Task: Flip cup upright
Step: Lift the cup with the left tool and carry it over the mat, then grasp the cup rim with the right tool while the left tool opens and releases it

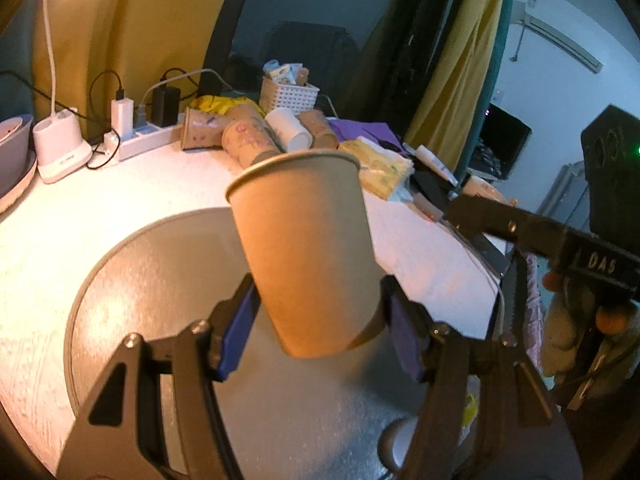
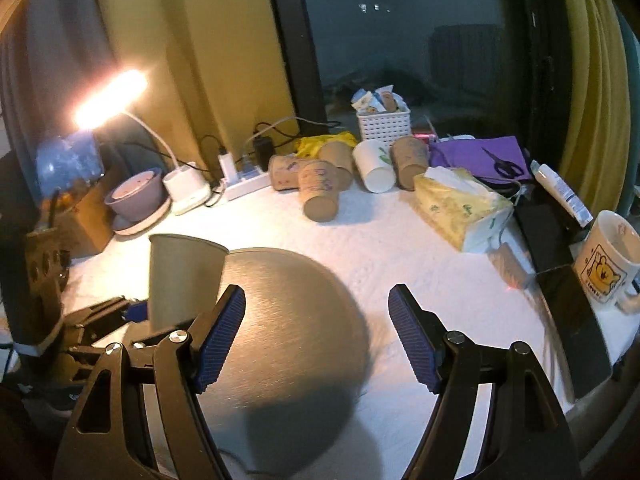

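A plain brown paper cup (image 1: pixel 304 248) is held rim-up, slightly tilted, between the blue pads of my left gripper (image 1: pixel 320 328), which is shut on its lower part above a round grey metal tray (image 1: pixel 152 280). The same cup (image 2: pixel 180 276) shows at the left of the right wrist view, held by the left gripper (image 2: pixel 132 312). My right gripper (image 2: pixel 316 336) is open and empty above the tray (image 2: pixel 288 320); it also shows in the left wrist view at the right edge (image 1: pixel 540 236).
Several paper cups (image 2: pixel 320 188) lie on their sides at the back of the white table. A yellow tissue pack (image 2: pixel 460 208), white basket (image 2: pixel 384 124), power strip (image 2: pixel 244 184), lamp (image 2: pixel 188 188), pink bowl (image 2: pixel 136 196) and bear mug (image 2: pixel 608 260) stand around.
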`<state>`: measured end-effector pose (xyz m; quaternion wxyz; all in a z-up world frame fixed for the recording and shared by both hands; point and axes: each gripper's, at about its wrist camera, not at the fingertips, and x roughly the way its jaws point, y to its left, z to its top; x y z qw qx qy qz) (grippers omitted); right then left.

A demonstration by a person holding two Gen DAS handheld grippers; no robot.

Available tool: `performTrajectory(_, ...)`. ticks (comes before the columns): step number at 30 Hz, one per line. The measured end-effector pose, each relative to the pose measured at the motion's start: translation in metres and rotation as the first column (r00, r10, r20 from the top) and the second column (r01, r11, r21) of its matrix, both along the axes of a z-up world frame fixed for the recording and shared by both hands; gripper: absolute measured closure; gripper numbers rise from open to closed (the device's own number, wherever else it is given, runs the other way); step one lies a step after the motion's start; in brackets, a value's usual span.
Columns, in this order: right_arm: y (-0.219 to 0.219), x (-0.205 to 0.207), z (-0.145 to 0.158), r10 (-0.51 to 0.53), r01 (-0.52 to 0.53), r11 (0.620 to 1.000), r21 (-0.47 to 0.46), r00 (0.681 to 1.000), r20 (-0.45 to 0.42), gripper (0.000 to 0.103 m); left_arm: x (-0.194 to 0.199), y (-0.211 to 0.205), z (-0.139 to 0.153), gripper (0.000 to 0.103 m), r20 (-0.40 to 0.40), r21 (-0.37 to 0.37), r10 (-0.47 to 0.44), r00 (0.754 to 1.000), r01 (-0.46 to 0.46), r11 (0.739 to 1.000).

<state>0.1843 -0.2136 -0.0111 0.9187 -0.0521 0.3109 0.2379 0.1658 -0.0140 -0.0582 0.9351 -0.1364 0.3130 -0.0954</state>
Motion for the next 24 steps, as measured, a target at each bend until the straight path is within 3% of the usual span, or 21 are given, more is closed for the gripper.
performTrajectory(7,0.009,-0.030,0.005,0.039,-0.038,0.998,0.053,0.999,-0.005,0.026,-0.028,-0.003,-0.004,0.040,0.041,0.022,-0.011,0.999,0.010,1.000)
performTrajectory(14,0.029,-0.049,-0.006,0.119,-0.109,0.987,0.122,0.990,-0.076,0.026,-0.060,-0.009,-0.006,0.040,0.077,0.065,0.006,0.997,-0.011,0.998)
performTrajectory(17,0.036,-0.055,-0.015,0.220,-0.183,0.960,0.212,0.961,-0.167,0.026,-0.075,-0.013,-0.008,0.040,0.090,0.075,0.004,0.996,-0.011,0.997)
performTrajectory(24,0.050,-0.066,-0.025,0.258,-0.200,0.951,0.236,0.934,-0.249,0.026,-0.110,-0.018,-0.009,0.040,0.156,0.102,-0.036,0.987,0.020,0.995)
